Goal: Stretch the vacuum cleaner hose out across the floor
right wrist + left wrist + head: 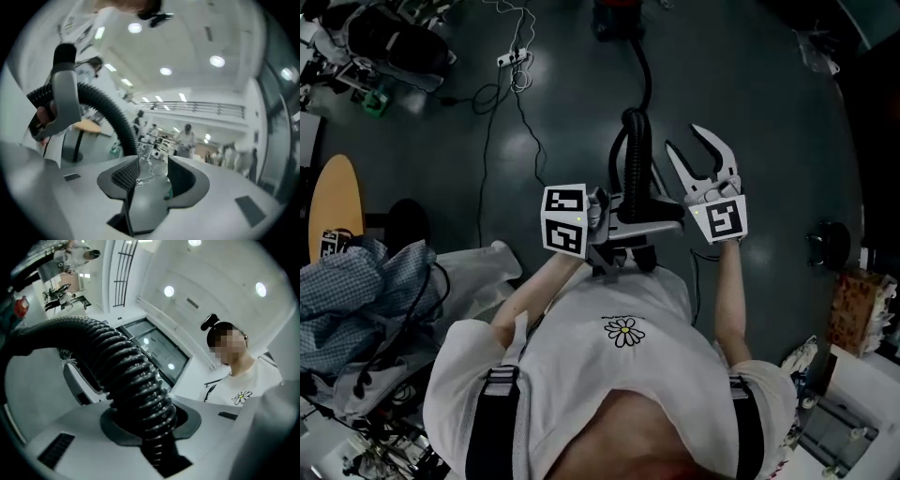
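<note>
The black ribbed vacuum hose (pixel 636 150) arches up in front of me and trails away over the dark floor to the red-and-black vacuum cleaner (pixel 614 17) at the top. My left gripper (pixel 642 223) points to the right and is shut on the hose; in the left gripper view the hose (pixel 131 376) fills the gap between the jaws of the left gripper (pixel 150 423). My right gripper (pixel 686 141) is held just right of the hose, open and holding nothing. In the right gripper view the right gripper (pixel 152 173) frames bare floor, with the hose (pixel 112 117) curving past at the left.
A white power strip (pixel 514 58) with cables lies on the floor at the upper left. A round wooden table (pixel 333 202) and a checked cloth (pixel 356 291) are at the left. A black object (pixel 830 244) and a patterned box (pixel 858 309) sit at the right. People stand far off.
</note>
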The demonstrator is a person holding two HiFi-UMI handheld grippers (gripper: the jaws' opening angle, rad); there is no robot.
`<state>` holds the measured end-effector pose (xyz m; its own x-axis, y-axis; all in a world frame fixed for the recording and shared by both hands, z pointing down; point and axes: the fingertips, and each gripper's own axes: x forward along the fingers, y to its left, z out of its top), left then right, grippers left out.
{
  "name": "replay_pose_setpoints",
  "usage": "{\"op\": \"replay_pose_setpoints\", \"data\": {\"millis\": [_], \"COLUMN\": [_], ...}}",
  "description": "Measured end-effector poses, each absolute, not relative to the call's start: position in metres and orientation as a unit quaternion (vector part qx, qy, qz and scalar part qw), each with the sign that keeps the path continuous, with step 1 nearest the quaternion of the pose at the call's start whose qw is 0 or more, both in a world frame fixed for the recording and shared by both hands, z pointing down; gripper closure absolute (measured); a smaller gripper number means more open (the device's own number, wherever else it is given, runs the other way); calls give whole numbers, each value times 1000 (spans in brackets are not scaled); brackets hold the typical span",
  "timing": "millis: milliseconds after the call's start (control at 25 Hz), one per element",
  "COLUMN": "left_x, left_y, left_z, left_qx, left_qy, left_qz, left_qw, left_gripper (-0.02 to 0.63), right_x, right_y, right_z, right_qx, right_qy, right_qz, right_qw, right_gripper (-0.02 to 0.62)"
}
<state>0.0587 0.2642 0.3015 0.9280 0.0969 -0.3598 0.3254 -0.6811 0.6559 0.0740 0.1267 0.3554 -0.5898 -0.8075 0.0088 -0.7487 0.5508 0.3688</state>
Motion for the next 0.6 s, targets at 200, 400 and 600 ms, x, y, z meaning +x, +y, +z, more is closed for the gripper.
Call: {"op": "replay_pose_setpoints", "data": {"millis": [200, 400, 600], "left_x": [43, 40, 15], "left_y": [276, 325, 378], "left_z": [319, 343, 336], "left_qx": [883, 894, 883], "left_qy": [92, 104, 115], "left_qz": [-153, -93, -134], "left_qw": [434, 426, 434], "left_gripper": [495, 495, 495], "right_x": [155, 120, 73], "right_y": [160, 195, 245], "right_z": [431, 484, 484], "right_qx": [513, 446, 433], "right_qy": [-854, -882, -887], "right_qz": [76, 80, 92], "right_qw": [35, 131, 131], "right_gripper": [413, 413, 414]}}
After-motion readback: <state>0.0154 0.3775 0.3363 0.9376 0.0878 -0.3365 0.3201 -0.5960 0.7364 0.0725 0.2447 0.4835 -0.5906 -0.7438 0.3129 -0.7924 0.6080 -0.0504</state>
